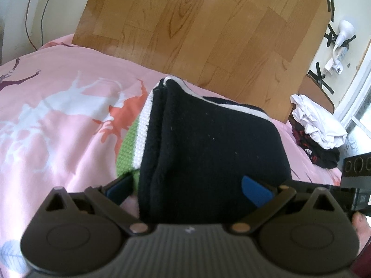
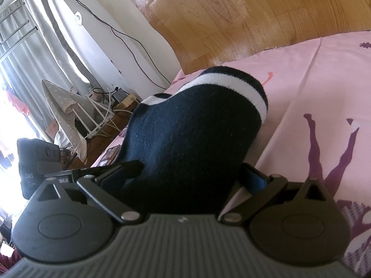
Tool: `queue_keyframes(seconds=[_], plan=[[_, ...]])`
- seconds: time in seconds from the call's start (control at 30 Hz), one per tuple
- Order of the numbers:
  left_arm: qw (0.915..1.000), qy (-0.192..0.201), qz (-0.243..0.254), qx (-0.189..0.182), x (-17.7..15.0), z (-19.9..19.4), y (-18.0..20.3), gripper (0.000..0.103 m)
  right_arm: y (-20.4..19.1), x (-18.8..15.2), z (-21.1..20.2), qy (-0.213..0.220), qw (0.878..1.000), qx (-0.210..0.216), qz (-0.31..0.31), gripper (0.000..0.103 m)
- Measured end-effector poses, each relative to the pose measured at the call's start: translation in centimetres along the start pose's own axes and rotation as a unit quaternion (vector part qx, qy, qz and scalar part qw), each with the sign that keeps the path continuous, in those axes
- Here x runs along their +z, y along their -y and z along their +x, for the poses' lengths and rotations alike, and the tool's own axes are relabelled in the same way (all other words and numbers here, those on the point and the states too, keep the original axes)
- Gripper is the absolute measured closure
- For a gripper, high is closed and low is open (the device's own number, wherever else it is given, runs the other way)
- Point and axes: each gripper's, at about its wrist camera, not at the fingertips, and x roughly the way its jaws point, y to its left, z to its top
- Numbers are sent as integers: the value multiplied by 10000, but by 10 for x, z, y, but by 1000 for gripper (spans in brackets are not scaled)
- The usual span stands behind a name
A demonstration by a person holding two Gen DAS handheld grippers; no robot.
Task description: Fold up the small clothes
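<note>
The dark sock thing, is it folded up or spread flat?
Folded: the dark knit garment shows stacked layered edges, held between both tongs.

Daylight floods in from the window (image 2: 14,74) at the left of the right wrist view, blown out white; fisheye bends edges, corners go dark.
</note>
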Motion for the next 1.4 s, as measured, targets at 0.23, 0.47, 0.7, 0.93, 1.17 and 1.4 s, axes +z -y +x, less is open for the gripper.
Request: queue_keyframes(seconds=[0.23,0.47,0.7,0.93,1.17,1.4], plan=[[9993,79,-335,-164,3,-3,-10,0,1,-2,-4,101,9999,-11,105,0],[9981,148,-560,-232,4,-4,-17,0,0,0,-3,105,9998,-133,145,0],[9999,47,-91,109,2,1,0,1,-1,6,5,68,9995,-245,162,0],[9999,84,-126,33,0,0,2,17,-7,8,11,-160,9995,-290,-20,0],[9987,248,-440,-54,-5,-6,1,34,-12,7,5,-69,9982,-596,-26,37],[9971,562,-344,-387,14,-17,26,40,-16,11,-10,393,9969,-607,-322,50]])
